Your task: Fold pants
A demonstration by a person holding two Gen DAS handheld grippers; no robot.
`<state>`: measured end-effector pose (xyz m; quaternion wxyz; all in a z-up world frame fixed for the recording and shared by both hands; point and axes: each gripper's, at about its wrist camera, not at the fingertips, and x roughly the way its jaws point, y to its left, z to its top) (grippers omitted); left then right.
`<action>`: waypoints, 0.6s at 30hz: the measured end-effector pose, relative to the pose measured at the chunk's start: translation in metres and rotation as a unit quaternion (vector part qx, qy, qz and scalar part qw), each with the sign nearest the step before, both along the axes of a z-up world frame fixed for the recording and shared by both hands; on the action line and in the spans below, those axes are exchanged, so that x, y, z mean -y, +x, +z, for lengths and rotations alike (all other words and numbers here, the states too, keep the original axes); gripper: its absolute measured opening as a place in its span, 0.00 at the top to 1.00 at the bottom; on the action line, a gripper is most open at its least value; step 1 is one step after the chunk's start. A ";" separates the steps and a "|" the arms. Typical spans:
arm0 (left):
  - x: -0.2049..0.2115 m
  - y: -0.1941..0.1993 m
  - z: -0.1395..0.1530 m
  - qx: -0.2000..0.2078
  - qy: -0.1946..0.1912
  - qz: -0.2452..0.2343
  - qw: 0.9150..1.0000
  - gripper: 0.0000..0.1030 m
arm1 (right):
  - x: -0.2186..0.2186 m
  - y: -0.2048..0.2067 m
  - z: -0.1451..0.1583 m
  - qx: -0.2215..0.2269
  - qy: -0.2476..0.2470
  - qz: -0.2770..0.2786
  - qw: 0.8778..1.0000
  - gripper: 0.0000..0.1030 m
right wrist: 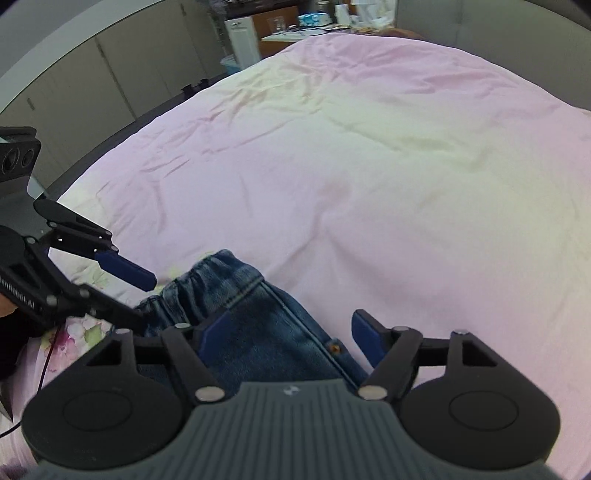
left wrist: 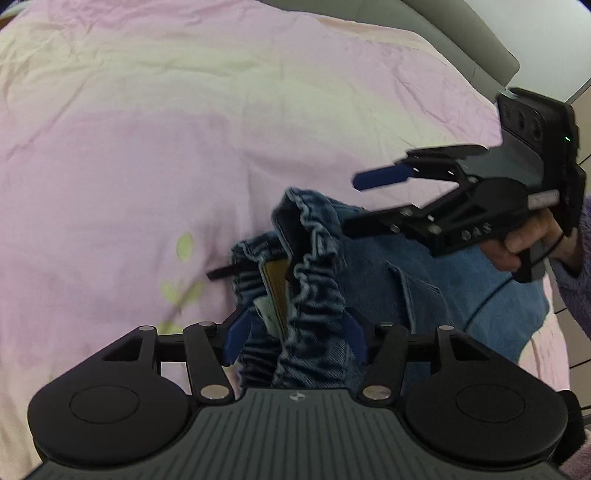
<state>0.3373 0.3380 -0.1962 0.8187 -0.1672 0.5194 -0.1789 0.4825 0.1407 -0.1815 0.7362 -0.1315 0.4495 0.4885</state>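
Blue denim pants [left wrist: 317, 273] with a gathered elastic waistband lie bunched on a pink bed sheet [left wrist: 147, 147]. My left gripper [left wrist: 295, 336] is open, and the waistband and a yellow tag sit between its blue pads. In the left wrist view my right gripper [left wrist: 351, 203] is open just above the pants, one finger over the denim. In the right wrist view the pants [right wrist: 251, 314] lie under my open right gripper [right wrist: 291, 332], with the waistband at the far end. My left gripper [right wrist: 140, 295] reaches in from the left, open, at the waistband.
The pink sheet [right wrist: 369, 166] covers the wide bed ahead, with floral print at its near left. Grey cabinets [right wrist: 110, 74] and a cluttered desk [right wrist: 295, 26] stand beyond the bed's far edge. A grey headboard [left wrist: 480, 48] shows in the left wrist view.
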 end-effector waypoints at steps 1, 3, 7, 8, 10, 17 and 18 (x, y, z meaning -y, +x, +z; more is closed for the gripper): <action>0.002 -0.004 -0.005 -0.009 -0.011 -0.002 1.000 0.36 | -0.006 0.002 -0.005 -0.007 0.005 0.010 1.000 0.31; 0.011 -0.012 -0.013 -0.010 -0.009 -0.008 1.000 0.44 | -0.017 0.004 -0.015 -0.026 0.008 0.032 0.999 0.28; 0.020 -0.023 -0.008 -0.009 0.023 0.001 1.000 0.56 | -0.018 0.000 -0.020 -0.063 0.014 0.044 0.997 0.48; 0.020 -0.027 -0.003 -0.010 0.024 -0.001 1.000 0.58 | -0.018 -0.004 -0.015 -0.057 0.015 0.058 0.997 0.52; 0.026 -0.033 0.010 -0.020 0.032 -0.017 0.999 0.60 | -0.018 -0.012 -0.001 -0.036 -0.001 0.089 0.995 0.93; 0.015 -0.037 -0.001 -0.075 0.033 -0.004 0.997 0.63 | -0.042 -0.031 0.010 -0.020 -0.049 0.140 0.989 0.96; 0.012 -0.031 -0.007 -0.075 0.032 0.001 0.997 0.63 | -0.049 -0.034 0.002 0.001 -0.068 0.127 0.990 0.96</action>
